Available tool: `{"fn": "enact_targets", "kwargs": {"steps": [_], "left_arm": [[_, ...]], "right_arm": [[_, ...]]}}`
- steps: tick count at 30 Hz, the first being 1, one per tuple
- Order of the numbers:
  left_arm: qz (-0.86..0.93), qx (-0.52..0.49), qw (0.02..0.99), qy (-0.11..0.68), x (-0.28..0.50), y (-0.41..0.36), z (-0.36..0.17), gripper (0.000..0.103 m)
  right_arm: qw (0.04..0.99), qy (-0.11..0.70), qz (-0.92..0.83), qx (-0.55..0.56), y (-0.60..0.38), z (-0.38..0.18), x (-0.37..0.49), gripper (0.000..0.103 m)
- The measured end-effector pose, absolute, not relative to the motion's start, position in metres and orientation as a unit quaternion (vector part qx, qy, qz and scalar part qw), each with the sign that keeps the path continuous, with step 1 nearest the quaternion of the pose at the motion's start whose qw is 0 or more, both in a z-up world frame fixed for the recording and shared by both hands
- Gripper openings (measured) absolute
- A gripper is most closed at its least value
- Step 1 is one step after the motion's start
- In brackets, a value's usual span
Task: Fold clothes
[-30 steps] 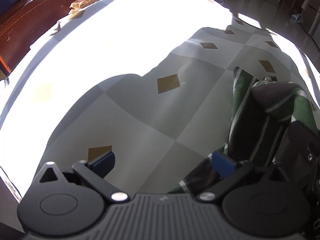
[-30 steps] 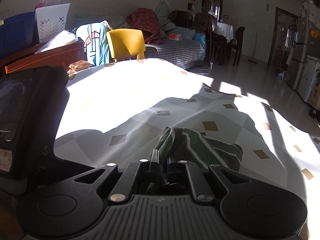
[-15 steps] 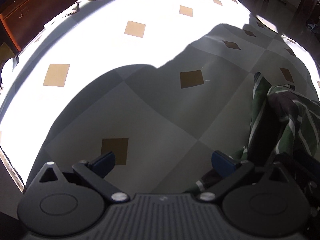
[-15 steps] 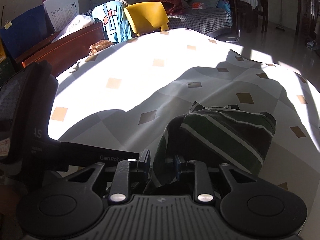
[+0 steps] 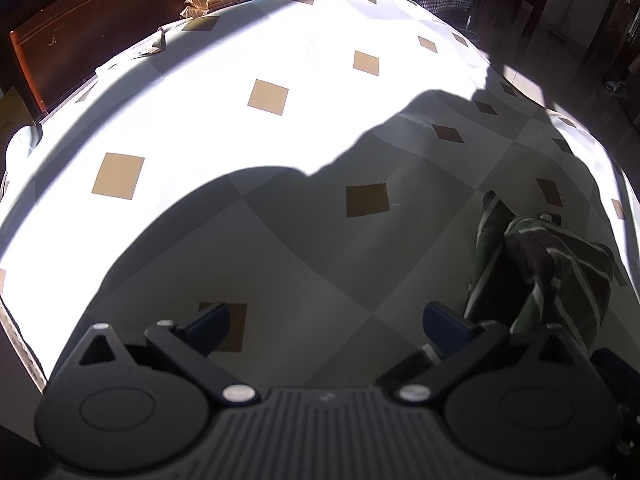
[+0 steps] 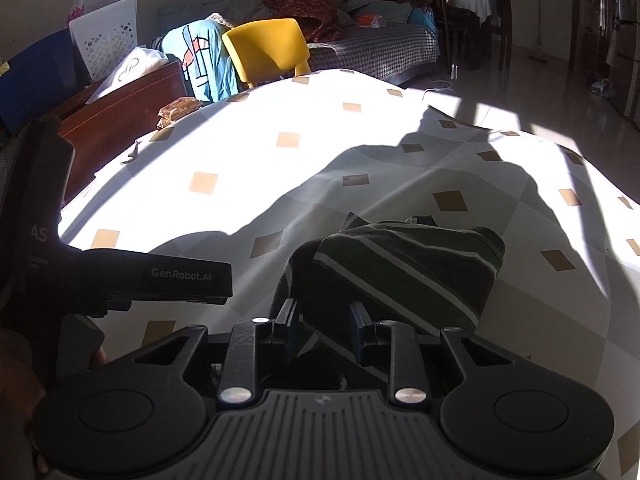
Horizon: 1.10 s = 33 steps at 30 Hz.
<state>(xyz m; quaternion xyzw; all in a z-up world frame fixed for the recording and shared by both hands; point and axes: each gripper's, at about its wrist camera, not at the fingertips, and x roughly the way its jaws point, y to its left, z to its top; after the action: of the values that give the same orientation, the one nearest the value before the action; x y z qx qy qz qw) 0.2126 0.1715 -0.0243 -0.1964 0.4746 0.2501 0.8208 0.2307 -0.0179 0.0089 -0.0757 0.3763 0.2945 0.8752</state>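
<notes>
Our right gripper (image 6: 323,330), clamped on the striped garment (image 6: 400,268) a second earlier, was opening, cloth between its jaws unpinched: the fold looked set down. Our left gripper (image 5: 326,322) hung released, empty. The soft, lumpy bundle lay on the smooth checked surface (image 6: 360,140).

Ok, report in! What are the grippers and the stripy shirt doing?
Left gripper open, empty. Right gripper jaws opening, stripy shirt between them. Shirt bundled on the checked sheet. Nothing in the way.
</notes>
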Motion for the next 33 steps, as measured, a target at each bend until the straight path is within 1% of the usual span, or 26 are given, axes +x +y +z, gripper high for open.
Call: {"fn": "enact_targets", "kwargs": {"steps": [9,15,26,27,29,30,32,33], "left_arm": [[0.255,-0.165,0.81,0.501,0.216,0.161,-0.039,0.103],[0.258,-0.152,0.804,0.513,0.214,0.159,-0.048,0.103],[0.251,-0.129,0.798,0.533,0.219,0.153,-0.058,0.103],[0.25,-0.126,0.797,0.535,0.22,0.152,-0.06,0.103],[0.246,-0.118,0.795,0.541,0.221,0.148,-0.063,0.103],[0.243,-0.114,0.794,0.545,0.221,0.146,-0.065,0.103],[0.236,-0.112,0.794,0.548,0.222,0.143,-0.067,0.103],[0.232,-0.111,0.794,0.55,0.222,0.141,-0.068,0.103]], "right_arm": [[0.855,0.412,0.284,-0.134,-0.036,-0.014,0.224,0.035],[0.85,0.396,0.312,-0.152,-0.038,-0.022,0.216,0.04],[0.843,0.402,0.326,-0.148,-0.02,-0.043,0.222,0.041],[0.842,0.405,0.325,-0.147,-0.019,-0.045,0.222,0.039],[0.84,0.41,0.321,-0.151,-0.016,-0.048,0.223,0.018],[0.84,0.412,0.32,-0.152,-0.015,-0.048,0.222,0.012],[0.84,0.413,0.323,-0.14,-0.017,-0.045,0.223,0.008],[0.84,0.414,0.324,-0.132,-0.019,-0.042,0.223,0.007]]}}
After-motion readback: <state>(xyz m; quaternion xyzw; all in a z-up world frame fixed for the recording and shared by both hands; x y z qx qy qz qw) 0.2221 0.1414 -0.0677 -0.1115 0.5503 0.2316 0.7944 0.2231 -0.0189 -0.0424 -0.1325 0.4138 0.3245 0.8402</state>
